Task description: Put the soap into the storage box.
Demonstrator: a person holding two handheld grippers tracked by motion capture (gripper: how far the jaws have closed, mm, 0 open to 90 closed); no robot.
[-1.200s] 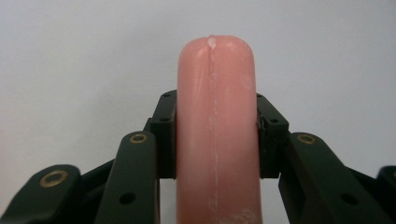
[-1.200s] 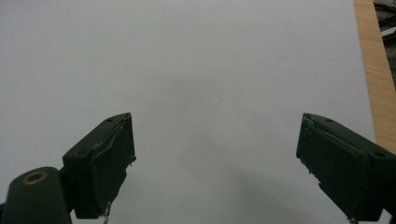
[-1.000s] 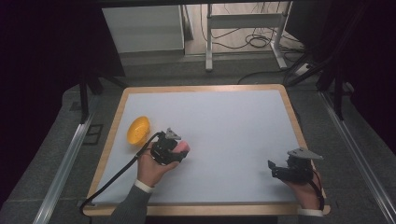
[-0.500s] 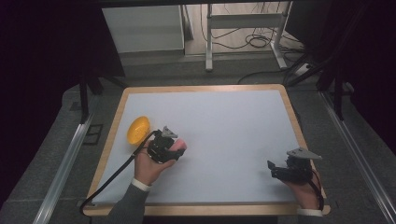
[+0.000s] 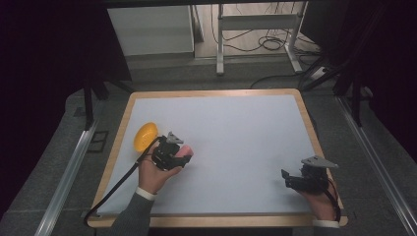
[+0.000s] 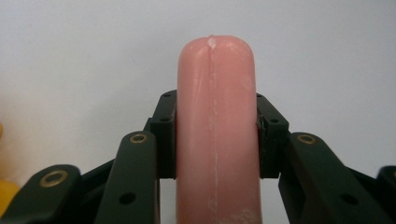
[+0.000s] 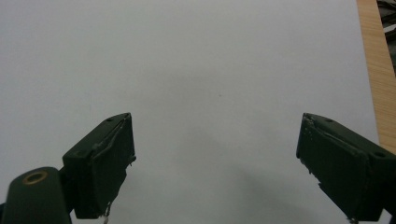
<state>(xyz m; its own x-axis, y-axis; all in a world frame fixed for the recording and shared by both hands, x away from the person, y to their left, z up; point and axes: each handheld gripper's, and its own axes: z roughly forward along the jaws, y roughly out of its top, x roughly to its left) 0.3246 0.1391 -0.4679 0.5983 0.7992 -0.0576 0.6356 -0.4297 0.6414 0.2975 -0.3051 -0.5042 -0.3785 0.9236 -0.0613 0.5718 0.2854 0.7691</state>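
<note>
- Near the left edge of the white board with its pale wooden rim [image 5: 123, 128], the left gripper [image 5: 173, 153] is clamped on a smooth pink sausage-shaped piece [image 6: 217, 135], jaws pressed to both its sides.
- So the pick-up looks done: the sausage is off the board, its rounded tip poking out past the jaws.
- Just beside it, toward the left edge, sits a small round yellow plastic bowl [image 5: 145, 136], apparently nothing in it. My guess is that's the destination, and the drop is not yet made.
- Down by the near right corner, the right gripper [image 5: 290, 178] rests with its jaws spread wide, nothing between them.
</note>
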